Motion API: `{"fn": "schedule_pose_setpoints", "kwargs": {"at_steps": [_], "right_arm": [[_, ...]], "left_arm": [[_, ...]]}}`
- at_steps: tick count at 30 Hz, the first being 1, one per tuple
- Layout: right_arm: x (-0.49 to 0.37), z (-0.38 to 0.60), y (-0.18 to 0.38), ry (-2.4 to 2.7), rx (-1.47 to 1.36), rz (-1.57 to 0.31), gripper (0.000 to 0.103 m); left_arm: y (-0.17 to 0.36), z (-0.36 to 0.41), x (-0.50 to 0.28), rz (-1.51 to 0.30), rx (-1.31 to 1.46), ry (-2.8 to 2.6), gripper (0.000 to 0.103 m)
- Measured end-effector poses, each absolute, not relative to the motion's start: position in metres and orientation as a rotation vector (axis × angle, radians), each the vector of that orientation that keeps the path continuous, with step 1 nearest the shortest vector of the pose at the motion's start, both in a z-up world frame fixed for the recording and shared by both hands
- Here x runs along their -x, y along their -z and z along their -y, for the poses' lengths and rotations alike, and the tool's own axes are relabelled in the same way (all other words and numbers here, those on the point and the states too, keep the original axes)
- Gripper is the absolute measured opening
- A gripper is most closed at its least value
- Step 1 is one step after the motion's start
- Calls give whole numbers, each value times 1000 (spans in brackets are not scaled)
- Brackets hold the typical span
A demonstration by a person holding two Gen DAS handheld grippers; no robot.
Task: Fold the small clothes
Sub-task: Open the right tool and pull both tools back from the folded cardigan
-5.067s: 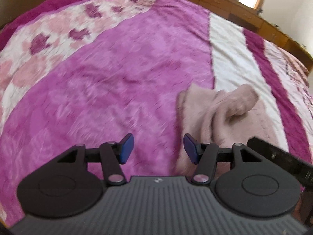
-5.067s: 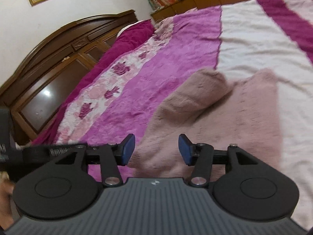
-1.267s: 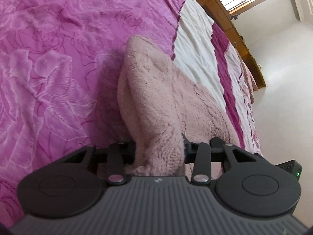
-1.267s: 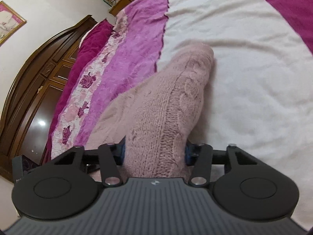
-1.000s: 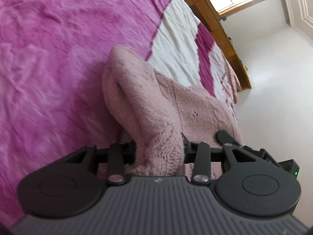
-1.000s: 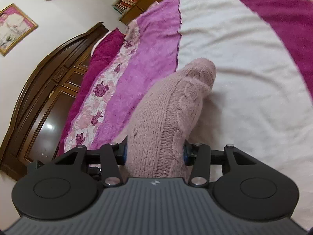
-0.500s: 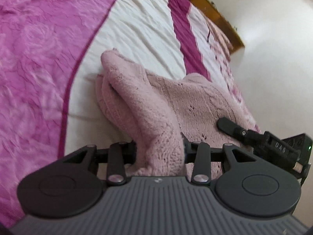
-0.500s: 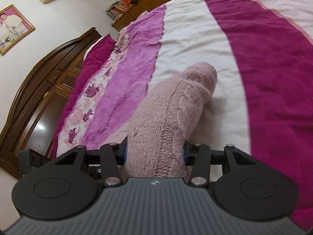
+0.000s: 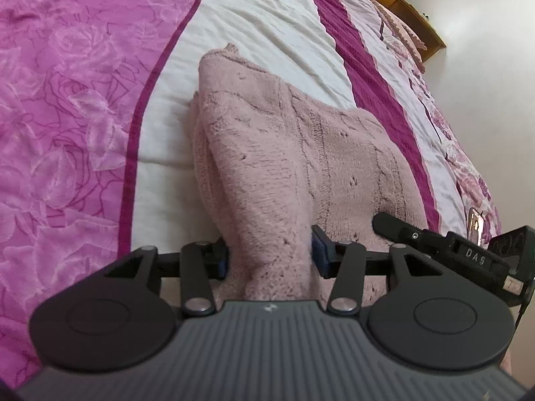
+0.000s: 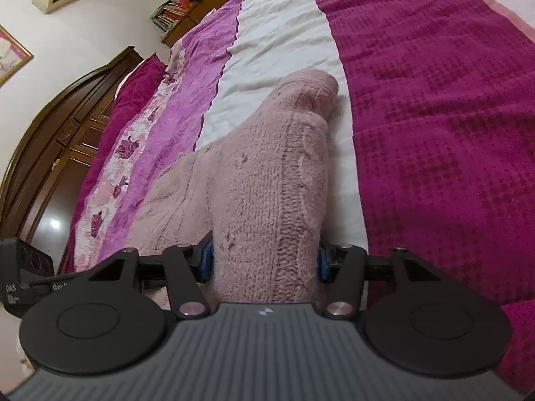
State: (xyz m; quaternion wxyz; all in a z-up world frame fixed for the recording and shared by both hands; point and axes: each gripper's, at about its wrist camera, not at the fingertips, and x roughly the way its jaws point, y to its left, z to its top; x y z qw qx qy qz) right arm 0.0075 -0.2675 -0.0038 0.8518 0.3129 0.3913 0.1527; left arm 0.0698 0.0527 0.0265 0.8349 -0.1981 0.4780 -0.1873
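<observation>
Now the pink knitted garment (image 9: 301, 153) is seen lying on the white band of the bedspread (image 9: 260, 10), folded over, with its long axis running away from both claws toward the far end of the bed. The left claw (image 9: 269, 255) has one near corner bunched between its blue pads, the right claw (image 10: 264, 260) the other; the jaws of both have just been opening, and the knit appears to bulge between them rather than be pinched, though contact at the pads cannot be ruled out. Each claw is thus placed at the near edge, neither nearer the fold than the other. From the left wrist the right claw's body (image 9: 468, 250) is shown just beside the garment's edge; from the right wrist the rounded far fold (image 10: 314, 90) and a dark wooden headboard (image 10: 50, 140) are shown instead.
</observation>
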Motion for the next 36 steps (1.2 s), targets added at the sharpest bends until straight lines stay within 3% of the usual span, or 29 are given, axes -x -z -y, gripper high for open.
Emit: {"fn": "schedule_pose_setpoints", "kwargs": {"at_steps": [7,24,27,29,36], "right_arm": [[5,267,-14,-289,-600,-800,70],[63,262,-48,-273,-503,-737,71],[73,256,-51,-273,-474,-731,72],[80,252,-53,-274,-451,-728,80],[105,230,-51,-268,-322,-739,82]], "left_arm": [[-39,-56,-53,-994,362,349,60],[-54,-51,-7,-949,203,227,61],[-57,-47,3,-941,179,205,67],[-58,-43,10,-936,151,194,67],[-55,-29,33,-932,100,167,70]]}}
